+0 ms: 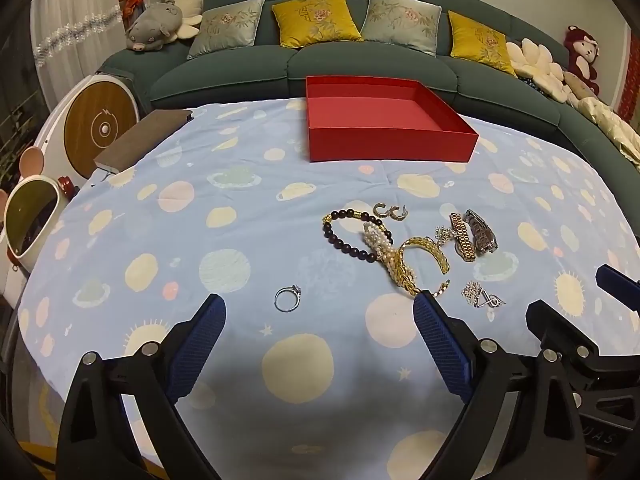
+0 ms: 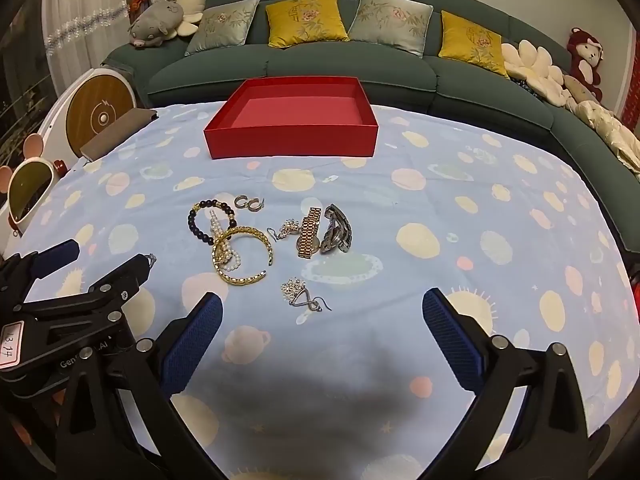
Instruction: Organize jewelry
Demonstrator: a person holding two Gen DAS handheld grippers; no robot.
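Both tongs wide open, empty; ring between left tips, box beyond.

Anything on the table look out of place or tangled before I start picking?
Yes. The pearl bracelet is threaded through the gold bangle and overlaps the dark bead bracelet, so lifting one may drag the others. A silver ring lies alone, apart from the pile. The red box holds nothing.

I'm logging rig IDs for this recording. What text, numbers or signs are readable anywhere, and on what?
"13 14": white sticker on the left gripper body, right wrist view.
"Gen...AI": white print on the same body, middle hidden.
"UAS": partial letters on the right gripper body, left wrist view, cut off.
Lightning-bolt sign: round wooden disc.
Nothing readable on the red box.
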